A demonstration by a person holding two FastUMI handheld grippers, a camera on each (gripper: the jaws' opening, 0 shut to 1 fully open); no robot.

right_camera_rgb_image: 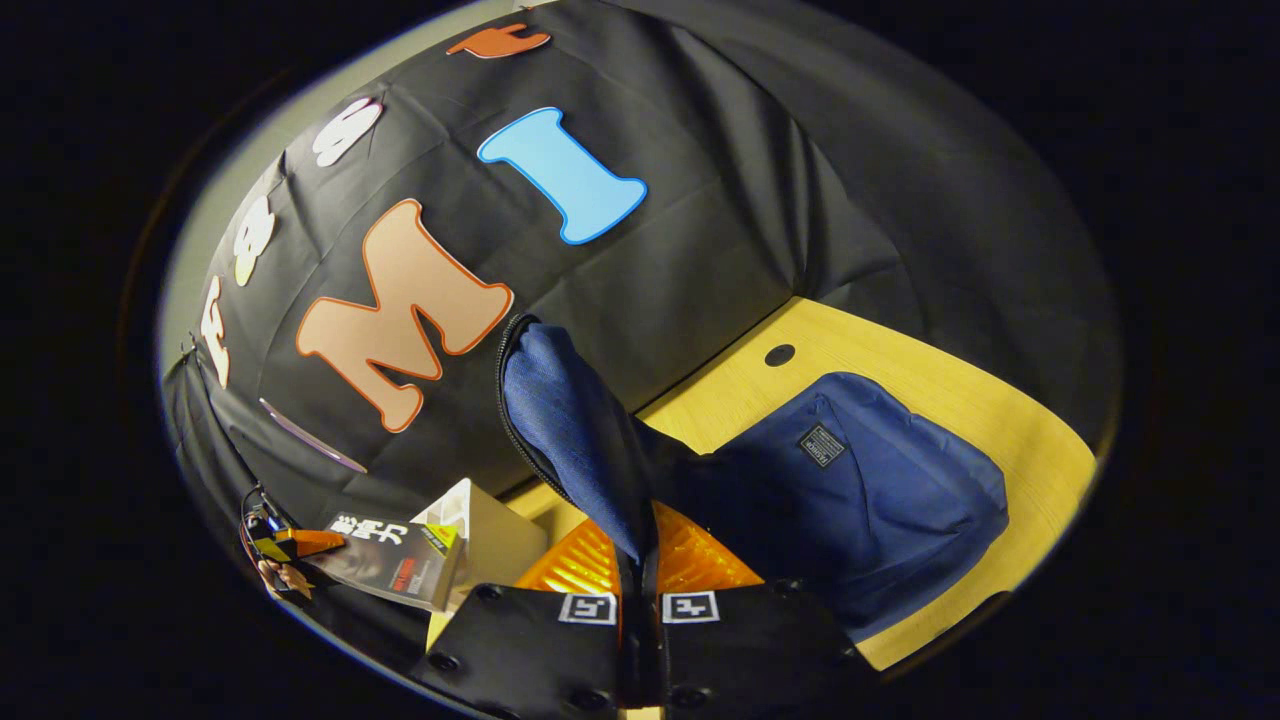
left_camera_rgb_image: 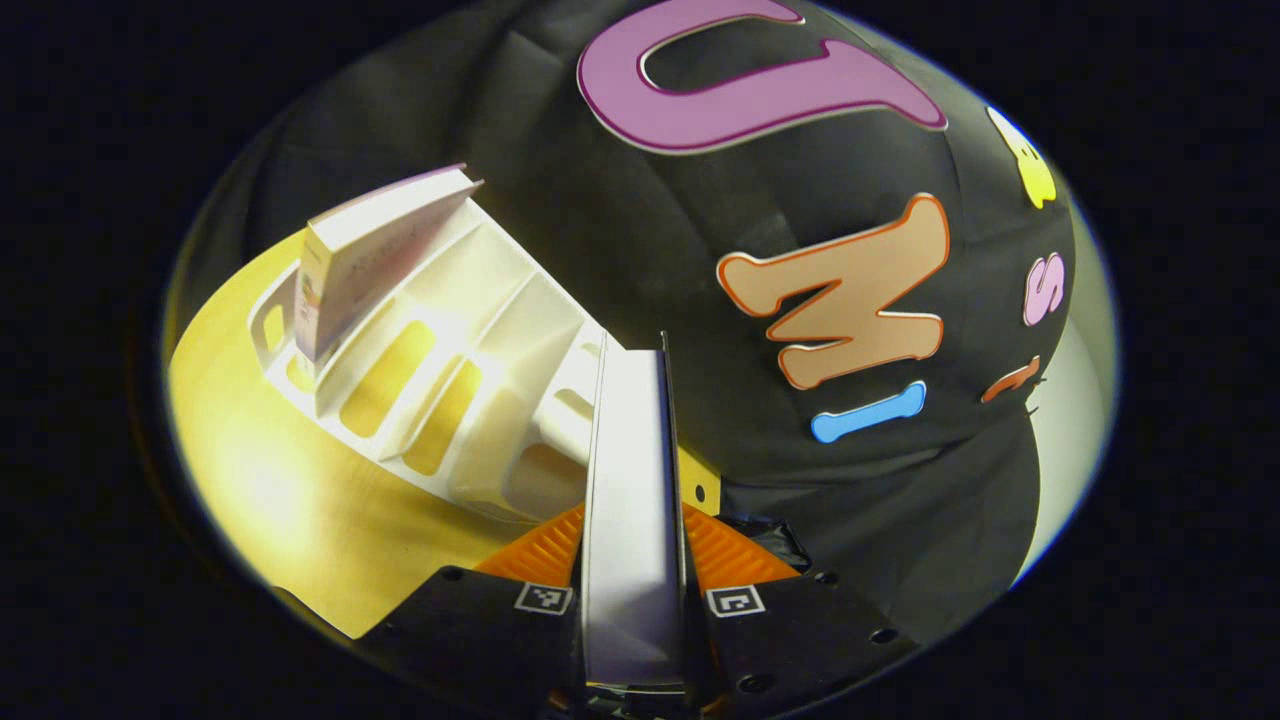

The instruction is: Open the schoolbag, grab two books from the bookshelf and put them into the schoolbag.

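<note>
Left gripper pinching a book edge-on, just beside the white bookshelf, another book leaning at the shelf's far end. Right gripper pressed onto the schoolbag flap, lifting it above the schoolbag on the table. Best keeping the flap high and taut, widening the mouth, then bringing the held book toward the schoolbag spine-first, avoiding snagging the zipper.

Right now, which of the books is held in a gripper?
The book clamped edge-on in the left gripper. The other book stands leaning in the white bookshelf, untouched.
</note>
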